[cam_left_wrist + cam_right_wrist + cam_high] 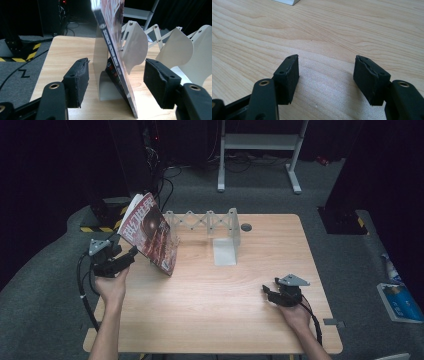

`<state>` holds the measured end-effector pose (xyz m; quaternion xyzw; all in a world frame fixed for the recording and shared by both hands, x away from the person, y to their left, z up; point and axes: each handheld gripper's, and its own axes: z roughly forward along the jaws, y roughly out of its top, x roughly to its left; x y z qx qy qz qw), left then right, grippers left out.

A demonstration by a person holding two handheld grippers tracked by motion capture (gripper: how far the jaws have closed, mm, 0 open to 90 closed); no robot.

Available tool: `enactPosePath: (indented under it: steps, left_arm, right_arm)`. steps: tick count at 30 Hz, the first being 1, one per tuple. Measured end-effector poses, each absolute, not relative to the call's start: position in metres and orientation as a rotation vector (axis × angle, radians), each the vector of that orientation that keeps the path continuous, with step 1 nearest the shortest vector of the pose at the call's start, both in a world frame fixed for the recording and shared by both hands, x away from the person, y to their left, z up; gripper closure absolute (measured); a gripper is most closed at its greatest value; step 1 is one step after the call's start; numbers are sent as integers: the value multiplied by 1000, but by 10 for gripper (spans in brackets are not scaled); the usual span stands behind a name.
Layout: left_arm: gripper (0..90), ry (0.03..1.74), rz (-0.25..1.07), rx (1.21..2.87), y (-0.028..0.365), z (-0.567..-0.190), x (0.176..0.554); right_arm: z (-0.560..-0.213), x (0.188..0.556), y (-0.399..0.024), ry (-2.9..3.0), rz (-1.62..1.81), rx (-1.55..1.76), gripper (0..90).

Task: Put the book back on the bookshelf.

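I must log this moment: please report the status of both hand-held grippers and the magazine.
Left hand-held gripper open, magazine between jaws, unclamped. Magazine leans on white rack. Right hand-held gripper open, nothing between jaws.

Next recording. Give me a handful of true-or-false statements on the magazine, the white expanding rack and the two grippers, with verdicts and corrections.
1. The magazine stands tilted at the left end of the white rack. True.
2. The left gripper is clamped on the magazine. False: its jaws are open, with the magazine's edge between them but untouched.
3. The right gripper holds a book. False: its jaws are open over bare table.
4. The rack sits at the table's far side. True.
5. The magazine lies flat on the table. False: it stands on its lower edge.
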<state>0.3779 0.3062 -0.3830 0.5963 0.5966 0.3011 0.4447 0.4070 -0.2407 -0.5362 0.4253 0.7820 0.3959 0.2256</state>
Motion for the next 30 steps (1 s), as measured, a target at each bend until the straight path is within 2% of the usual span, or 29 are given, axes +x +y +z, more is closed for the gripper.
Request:
enactPosePath:
  steps: [30]
  left_arm:
    - [376, 1427, 691, 1504, 283, -405, 354]
  right_arm:
    - [-536, 407, -241, 2157, 1091, 1167, 373]
